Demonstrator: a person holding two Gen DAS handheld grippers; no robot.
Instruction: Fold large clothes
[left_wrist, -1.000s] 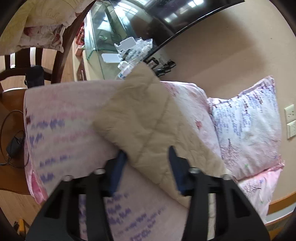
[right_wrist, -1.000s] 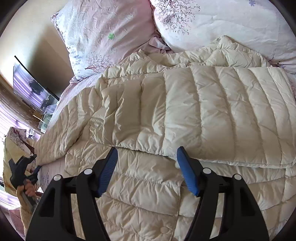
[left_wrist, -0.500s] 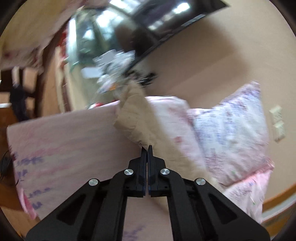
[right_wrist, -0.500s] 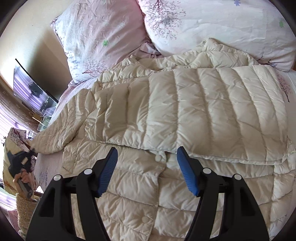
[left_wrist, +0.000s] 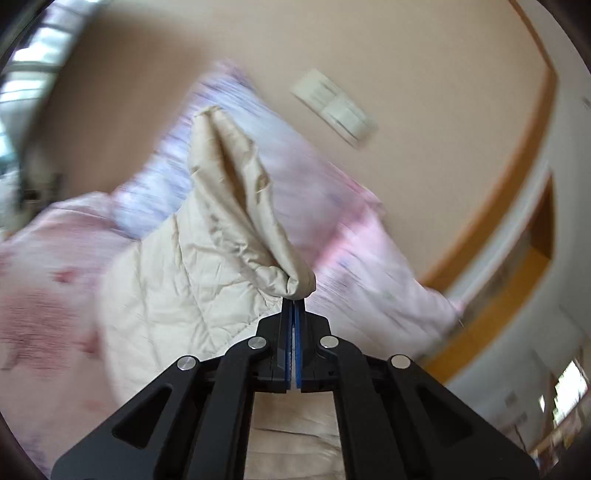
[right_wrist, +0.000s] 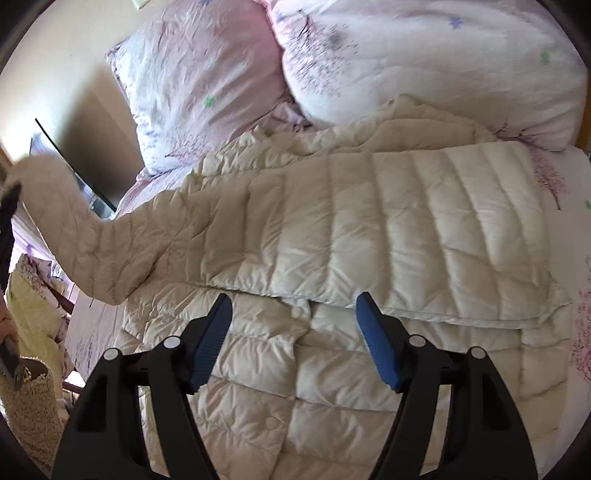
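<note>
Since a second ago the left gripper (left_wrist: 294, 301) has snapped its jaws together on the cuff end of the cream jacket's sleeve (left_wrist: 236, 206) and is now lifting it off the pink bedding (left_wrist: 48, 280), where before the jaws were standing apart around the flat-lying sleeve. Its blue pads are pressing tight with only a bunched nub of cream fabric pinched at the very tips, and the sleeve is trailing away from them toward the far left. Behind it the pillows (left_wrist: 354, 229) and a wall switch plate (left_wrist: 334, 107) are smearing with motion blur.

From the right wrist view, the jacket (right_wrist: 388, 229) is lying spread across the bed, one quilted panel folded over its buttoned front, with its collar end near the two floral pillows (right_wrist: 207, 85) at the far side. The raised sleeve (right_wrist: 92, 236) is arching up to the far left edge. The right gripper (right_wrist: 293, 314) is hovering over the near edge of the folded panel, its jaws standing wide apart and pinching nothing, having only just been spreading a touch further
</note>
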